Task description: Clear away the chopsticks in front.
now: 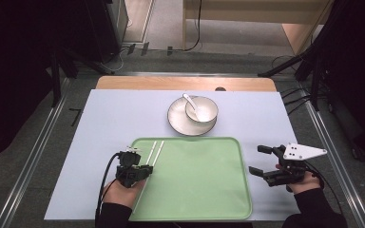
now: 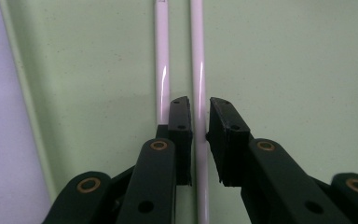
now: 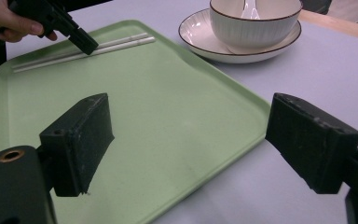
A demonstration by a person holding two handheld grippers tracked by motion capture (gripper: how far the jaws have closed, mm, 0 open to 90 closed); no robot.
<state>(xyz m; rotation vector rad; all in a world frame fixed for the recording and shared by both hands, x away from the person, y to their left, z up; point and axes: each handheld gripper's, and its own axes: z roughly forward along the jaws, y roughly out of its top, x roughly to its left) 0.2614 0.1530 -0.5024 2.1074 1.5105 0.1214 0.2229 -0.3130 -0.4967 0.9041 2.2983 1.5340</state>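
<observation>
Left gripper view: glossy round chopsticks (image 2: 199,70)

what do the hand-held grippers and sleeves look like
Both are black. The left hand-held gripper trails a black cable; its arms carry brass-ringed holes. The right hand-held gripper has blocky jaws and a grey three-cornered plate with dark dots. Sleeves are dark.
</observation>
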